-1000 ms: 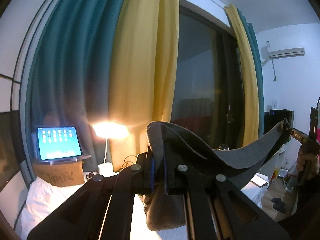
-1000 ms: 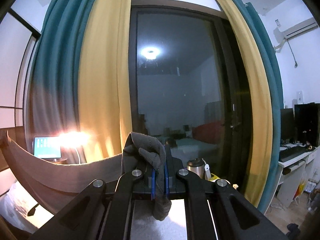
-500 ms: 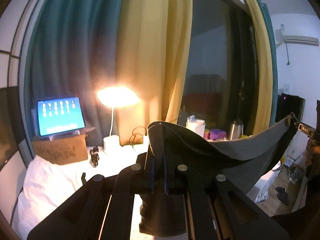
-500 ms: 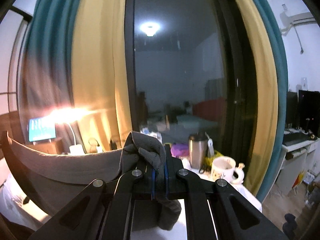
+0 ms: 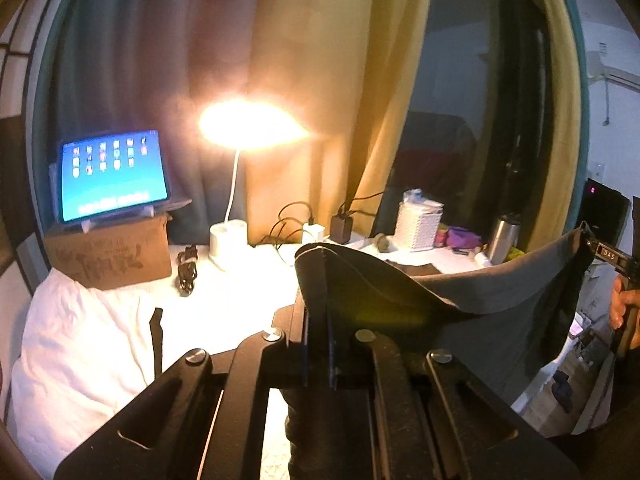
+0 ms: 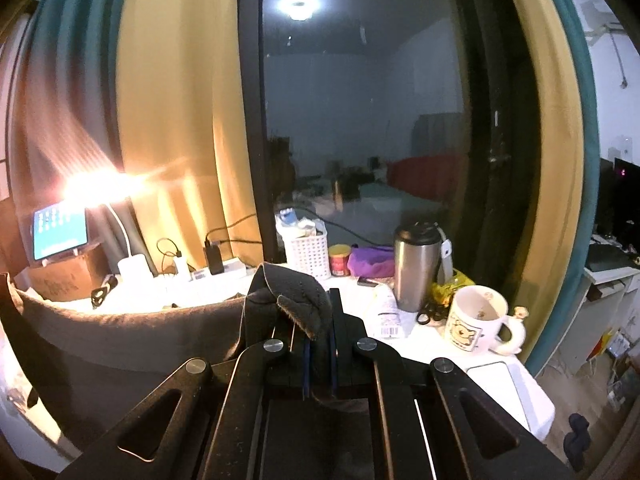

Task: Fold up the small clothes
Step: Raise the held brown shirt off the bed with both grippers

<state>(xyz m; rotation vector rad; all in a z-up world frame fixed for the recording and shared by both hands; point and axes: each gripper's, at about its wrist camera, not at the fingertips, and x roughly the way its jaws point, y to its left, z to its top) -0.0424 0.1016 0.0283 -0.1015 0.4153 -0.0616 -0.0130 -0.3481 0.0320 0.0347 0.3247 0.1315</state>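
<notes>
On the right wrist view only, past the raised cloth: steel tumbler, cartoon mug and white basket on the white desk; on the left wrist view, nearer and clearer, lit tablet on a cardboard box, glaring lamp, white pillow at near left. Hung in the air between both claws above the desk, sagging and blocking the near desk: dark grey garment. Clenched on one corner each: left claw and right claw.

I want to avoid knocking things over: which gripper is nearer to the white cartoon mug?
Right. The right gripper holds the grey garment just left of the mug; the left gripper is at the garment's far end, near the lamp.
</notes>
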